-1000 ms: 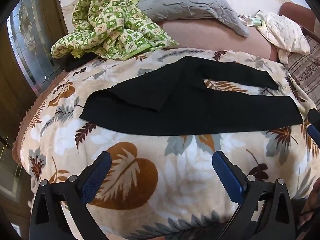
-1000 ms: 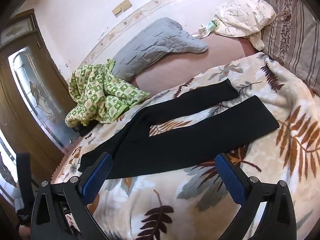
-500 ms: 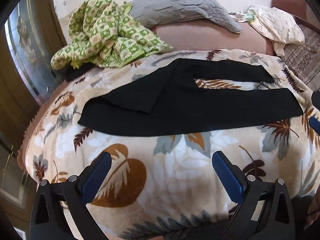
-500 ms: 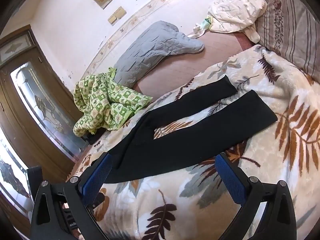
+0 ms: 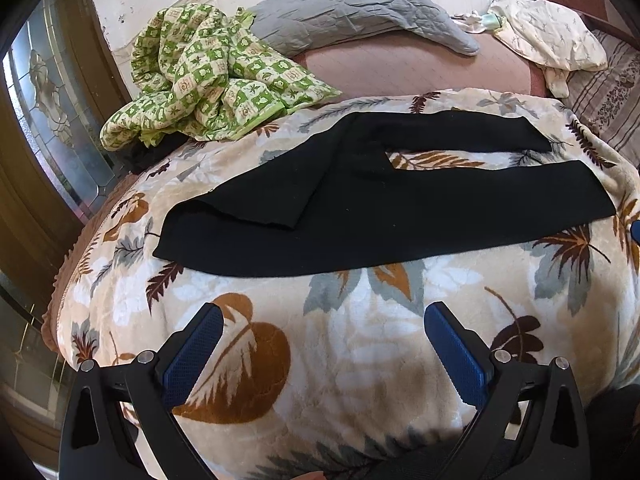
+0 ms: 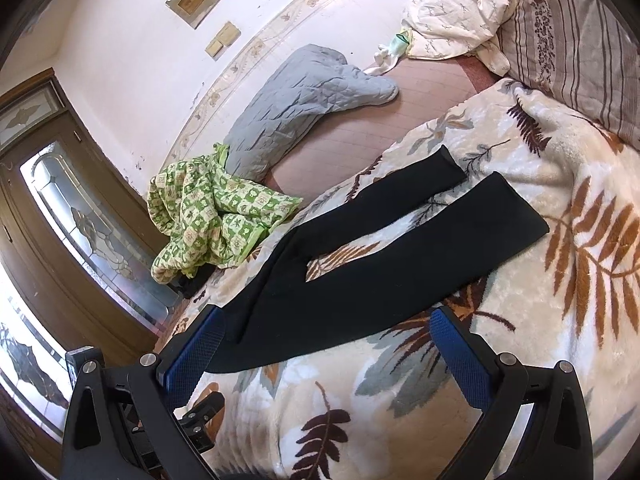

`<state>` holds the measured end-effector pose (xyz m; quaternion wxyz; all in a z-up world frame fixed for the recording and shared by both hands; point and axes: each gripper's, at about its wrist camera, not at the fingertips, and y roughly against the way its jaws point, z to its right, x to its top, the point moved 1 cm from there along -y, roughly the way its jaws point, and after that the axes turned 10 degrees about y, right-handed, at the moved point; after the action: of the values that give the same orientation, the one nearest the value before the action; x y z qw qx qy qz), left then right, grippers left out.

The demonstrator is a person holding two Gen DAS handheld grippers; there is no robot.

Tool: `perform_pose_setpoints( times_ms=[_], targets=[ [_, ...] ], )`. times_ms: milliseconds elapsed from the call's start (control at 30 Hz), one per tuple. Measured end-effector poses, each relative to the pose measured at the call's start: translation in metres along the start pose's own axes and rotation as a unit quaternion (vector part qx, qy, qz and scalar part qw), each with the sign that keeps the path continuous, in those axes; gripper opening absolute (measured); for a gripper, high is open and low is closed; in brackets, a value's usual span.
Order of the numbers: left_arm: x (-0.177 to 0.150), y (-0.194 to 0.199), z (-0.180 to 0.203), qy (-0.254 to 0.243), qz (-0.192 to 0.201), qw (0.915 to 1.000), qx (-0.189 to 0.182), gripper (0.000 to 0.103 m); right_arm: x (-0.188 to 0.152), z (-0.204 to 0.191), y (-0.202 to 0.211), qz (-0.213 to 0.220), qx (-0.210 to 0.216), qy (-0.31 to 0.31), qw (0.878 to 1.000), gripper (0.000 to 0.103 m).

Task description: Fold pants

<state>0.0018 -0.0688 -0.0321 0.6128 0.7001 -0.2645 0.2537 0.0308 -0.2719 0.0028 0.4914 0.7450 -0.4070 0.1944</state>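
Black pants point(image 5: 360, 208) lie flat on a leaf-patterned blanket point(image 5: 340, 360), waist at the left with one corner folded over, two legs spread apart toward the right. They also show in the right wrist view point(image 6: 380, 272). My left gripper point(image 5: 326, 352) is open and empty, held over the blanket near the bed's front edge, short of the pants. My right gripper point(image 6: 328, 354) is open and empty, just short of the near edge of the pants; its left finger overlaps the waist end in view.
A green checked cloth point(image 5: 208, 76) is heaped beyond the waist end. A grey quilted pillow point(image 5: 352, 12) and a cream cloth point(image 5: 552, 36) lie at the back. A striped pillow point(image 6: 580, 40) is at the right. A wooden door with glass point(image 6: 80, 220) stands left.
Both grippers have shifted slightly; the pants now sit a little higher and closer in the right wrist view. The pants have not moved. Both grippers stay open.
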Motion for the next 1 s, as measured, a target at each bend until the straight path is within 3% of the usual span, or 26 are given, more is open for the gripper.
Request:
perform_pose_setpoints(
  times_ms=[700, 767, 900, 1000],
  targets=[
    [0.0, -0.01, -0.015, 0.029, -0.01, 0.9992, -0.025, 0.102, -0.001, -0.005, -0.006, -0.01, -0.026, 0.017, 0.999, 0.103],
    [0.001, -0.013, -0.023, 0.044, -0.015, 0.9981, -0.04, 0.102, -0.002, -0.006, -0.006, -0.012, -0.032, 0.022, 0.999, 0.103],
    [0.008, -0.021, -0.06, 0.103, -0.024, 0.9881, -0.112, 0.102, -0.003, -0.008, -0.007, -0.015, -0.045, 0.027, 0.999, 0.103],
    [0.011, -0.024, -0.103, 0.117, 0.001, 0.9864, -0.115, 0.102, -0.003, -0.01, -0.008, -0.016, -0.055, 0.03, 0.998, 0.103]
  ],
)
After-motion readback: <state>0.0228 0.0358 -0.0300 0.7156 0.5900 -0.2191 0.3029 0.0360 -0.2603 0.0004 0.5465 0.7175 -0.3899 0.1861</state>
